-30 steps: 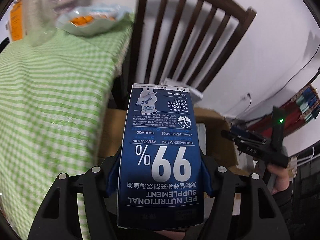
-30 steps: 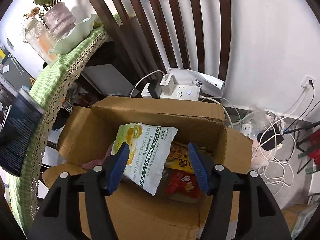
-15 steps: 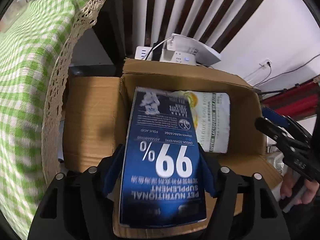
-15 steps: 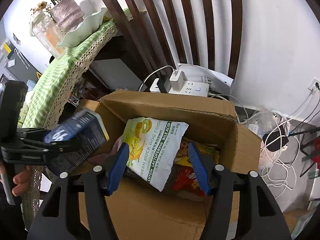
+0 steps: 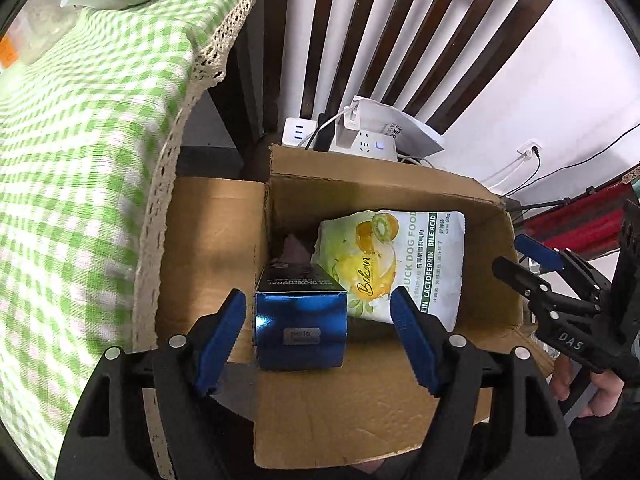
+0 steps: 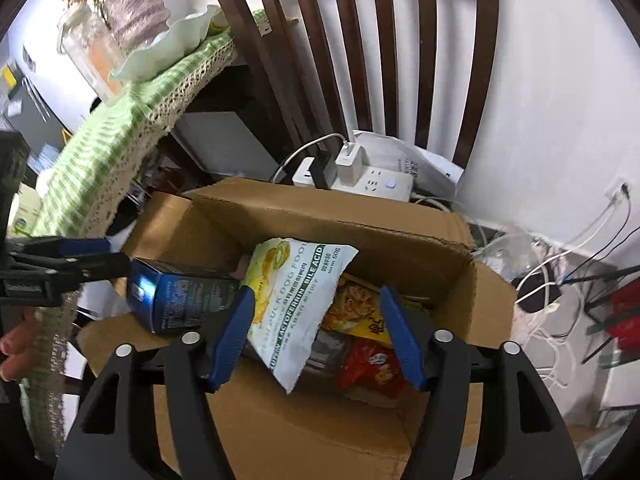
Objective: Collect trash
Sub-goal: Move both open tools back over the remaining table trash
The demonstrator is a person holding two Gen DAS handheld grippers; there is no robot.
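Blue carton (image 5: 301,322) lay at the near-left edge of the open cardboard box (image 5: 400,192), its end face toward the left claw (image 5: 318,334). The left claw's jaws stood wide, one on each side of the carton, with a visible gap at both sides. A white-and-green dog food pouch (image 5: 404,264) leaned inside the box, just beside the carton. In the right wrist view, the right claw (image 6: 316,334) hung over the box with jaws wide, holding nothing; the pouch and a red snack wrapper (image 6: 370,364) appeared between its blue fingers (image 6: 232,332). A white power strip (image 6: 360,178) sat behind the box, below a dark wooden chair (image 6: 404,40). A green checked cloth (image 5: 72,160) covered the bench at left.
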